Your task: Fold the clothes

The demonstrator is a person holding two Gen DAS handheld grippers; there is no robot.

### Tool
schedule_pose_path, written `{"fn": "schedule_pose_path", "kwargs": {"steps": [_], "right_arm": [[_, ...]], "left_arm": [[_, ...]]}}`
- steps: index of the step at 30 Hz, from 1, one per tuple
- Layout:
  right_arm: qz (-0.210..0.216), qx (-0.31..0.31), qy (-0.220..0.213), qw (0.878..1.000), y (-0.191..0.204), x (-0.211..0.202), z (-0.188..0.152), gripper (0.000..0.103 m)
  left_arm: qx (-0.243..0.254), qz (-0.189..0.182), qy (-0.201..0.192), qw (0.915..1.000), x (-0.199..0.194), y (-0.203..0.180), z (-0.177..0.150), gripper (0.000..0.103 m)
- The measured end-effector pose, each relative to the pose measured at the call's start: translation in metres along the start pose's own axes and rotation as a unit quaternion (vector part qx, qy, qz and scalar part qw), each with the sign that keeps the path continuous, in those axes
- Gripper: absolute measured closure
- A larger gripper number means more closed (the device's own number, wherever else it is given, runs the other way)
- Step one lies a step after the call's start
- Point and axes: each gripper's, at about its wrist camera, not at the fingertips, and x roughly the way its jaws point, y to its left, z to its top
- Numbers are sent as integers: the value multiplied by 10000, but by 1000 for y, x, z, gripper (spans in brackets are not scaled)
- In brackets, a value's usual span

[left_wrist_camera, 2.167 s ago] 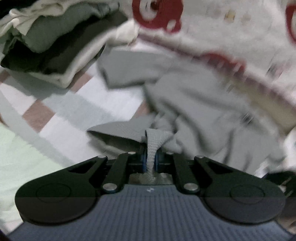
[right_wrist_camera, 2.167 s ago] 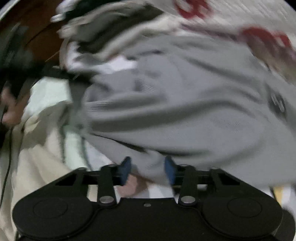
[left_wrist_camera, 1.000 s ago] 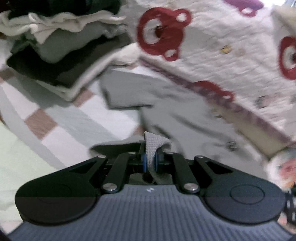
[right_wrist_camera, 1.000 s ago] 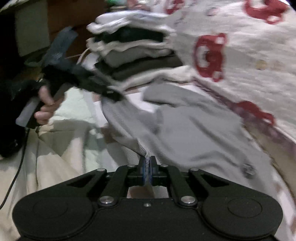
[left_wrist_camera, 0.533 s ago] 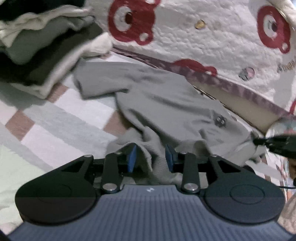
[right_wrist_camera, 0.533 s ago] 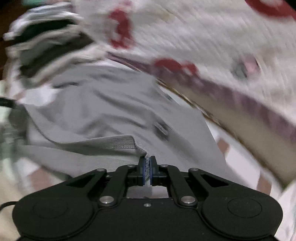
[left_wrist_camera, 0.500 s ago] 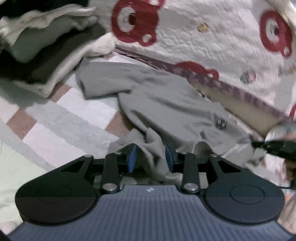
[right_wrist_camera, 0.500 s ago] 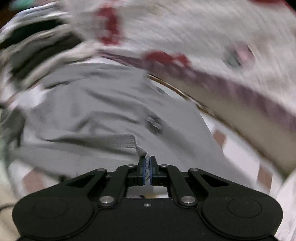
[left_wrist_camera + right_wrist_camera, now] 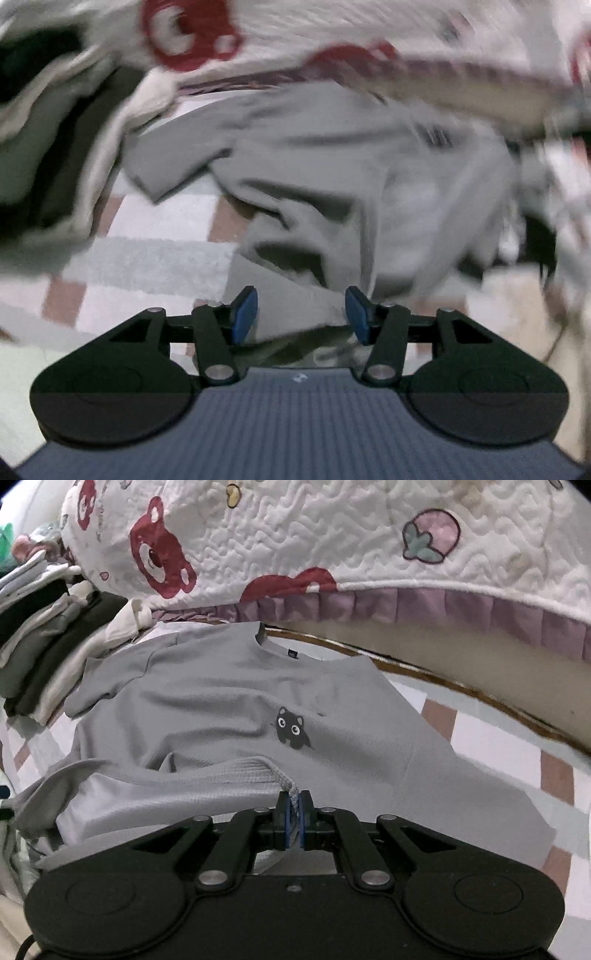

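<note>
**Grey tee spread flat**

The quilt (image 9: 369,546) hangs behind the checked sheet (image 9: 491,738), where the tee (image 9: 229,701) lies beside the stack (image 9: 40,642). Right claw (image 9: 294,812) pinches its hem; left claw (image 9: 301,314) has just been opening, released, fabric between.

T-shirt (image 9: 236,701) on blanket (image 9: 491,738), stack (image 9: 40,642) left

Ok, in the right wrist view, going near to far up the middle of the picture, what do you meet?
Right gripper shut on the hem → grey T-shirt → black cat print → collar → purple ruffle → white quilt with red bears.
</note>
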Motion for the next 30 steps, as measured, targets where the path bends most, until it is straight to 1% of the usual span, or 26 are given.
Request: {"fn": "schedule_pose_path", "kwargs": {"steps": [2, 3, 4, 5, 6, 7, 8, 9, 11, 12, 13, 14, 15, 16, 17, 18, 19, 22, 24, 25, 27, 28, 30], "right_arm": [[-12, -62, 4, 10000, 2, 1, -1, 98], [-9, -73, 37, 10000, 2, 2, -1, 97], [-16, -55, 81, 10000, 2, 3, -2, 97], [-44, -11, 145, 9999, 0, 6, -3, 96], [-75, 38, 211, 9997, -1, 9, -3, 92], [-143, 142, 297, 9994, -4, 13, -3, 90], [-185, 246, 351, 9989, -7, 16, -3, 90], [-222, 334, 385, 9985, -10, 17, -3, 90], [-292, 510, 423, 9974, -15, 18, -4, 81], [-301, 617, 408, 9968, -17, 16, -4, 74], [-302, 730, 394, 9961, -19, 13, -4, 72], [-212, 917, 390, 9948, -21, 10, -4, 71], [15, 1241, 432, 9913, -25, 7, -6, 70], [507, 1829, 521, 9804, -31, 5, -10, 65], [1006, 2403, 612, 9635, -37, 4, -14, 62], [1584, 2897, 755, 9409, -40, 7, -20, 61], [1886, 3106, 866, 9276, -37, 11, -24, 61], [1671, 2815, 1088, 9386, -18, 24, -25, 60], [1683, 2893, 1278, 9336, -13, 36, -29, 60], [1733, 3051, 1357, 9265, -14, 42, -32, 60], [1747, 3274, 1469, 9169, -12, 52, -37, 59], [1700, 3230, 1514, 9186, -9, 55, -37, 56], [1432, 2993, 1574, 9301, -2, 60, -36, 53]], "left_arm": [[181, -83, 123, 9997, 4, -6, -4, 51], [146, -187, 158, 9996, 5, -6, -4, 51], [-162, -424, 138, 9989, 4, 3, -4, 51], [-546, -652, 93, 9963, 2, 14, -3, 49], [-867, -752, 43, 9934, 1, 23, -4, 47], [-1139, -763, 11, 9906, 1, 32, -4, 43], [-1354, -720, -9, 9882, 0, 39, -4, 43], [-1434, -574, -6, 9880, 0, 42, -5, 43], [-1478, -259, 10, 9887, -1, 46, -6, 42], [-1486, -148, 3, 9888, -1, 47, -6, 42], [-1471, -120, -31, 9890, -2, 47, -5, 42], [-1456, -93, -65, 9893, -4, 46, -4, 42], [-1454, -72, -99, 9893, -4, 45, -4, 41], [-1477, -63, -135, 9889, -5, 45, -3, 40], [-1503, -47, -146, 9885, -5, 46, -3, 39], [-1536, -21, -114, 9881, -3, 47, -3, 39], [-1569, 5, -83, 9876, -1, 49, -4, 39], [-1582, 78, -57, 9874, 1, 50, -4, 39], [-1588, -2, -146, 9872, -2, 50, -3, 39], [-1588, -40, -194, 9871, -4, 50, -3, 39], [-1595, -102, -317, 9866, -7, 50, -1, 39], [-1611, -113, -350, 9862, -7, 50, -1, 38], [-1632, -76, -347, 9860, -5, 50, 0, 38]]}}
